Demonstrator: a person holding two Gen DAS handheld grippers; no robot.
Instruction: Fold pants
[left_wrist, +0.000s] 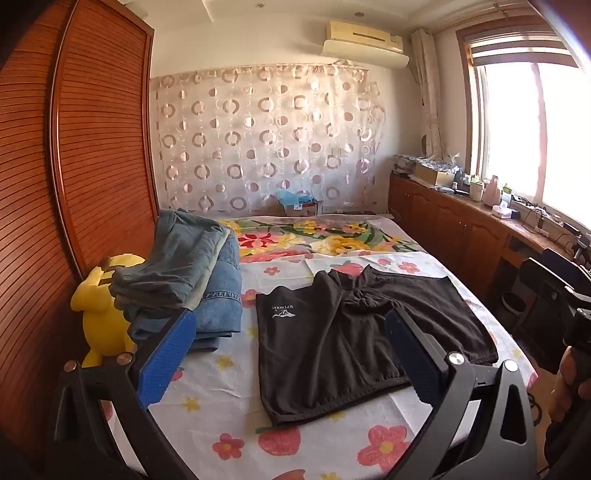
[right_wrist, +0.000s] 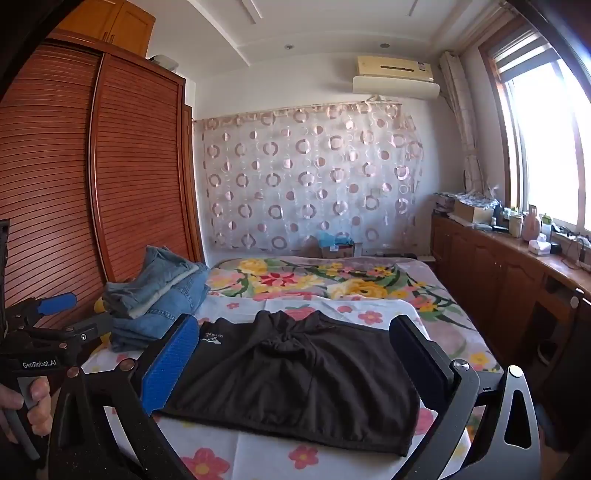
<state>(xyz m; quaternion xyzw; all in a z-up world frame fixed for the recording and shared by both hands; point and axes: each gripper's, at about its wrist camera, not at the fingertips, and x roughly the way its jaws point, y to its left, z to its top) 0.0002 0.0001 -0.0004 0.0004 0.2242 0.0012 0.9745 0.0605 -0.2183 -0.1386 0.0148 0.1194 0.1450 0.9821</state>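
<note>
Black shorts (left_wrist: 354, 339) lie spread flat on the bed (left_wrist: 229, 417), just right of a stack of folded jeans (left_wrist: 199, 280). A yellow plush toy (left_wrist: 101, 306) sits left of the jeans. The left gripper (left_wrist: 291, 354) hangs above the near edge of the shorts, fingers (left_wrist: 166, 354) wide and empty. The right gripper (right_wrist: 295, 358) likewise hovers over the shorts, fingers (right_wrist: 170, 362) wide, holding nothing.

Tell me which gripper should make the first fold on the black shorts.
Probably the right gripper: its open jaws frame the black shorts squarely. The left gripper, also open, sits off toward the jeans pile.
</note>
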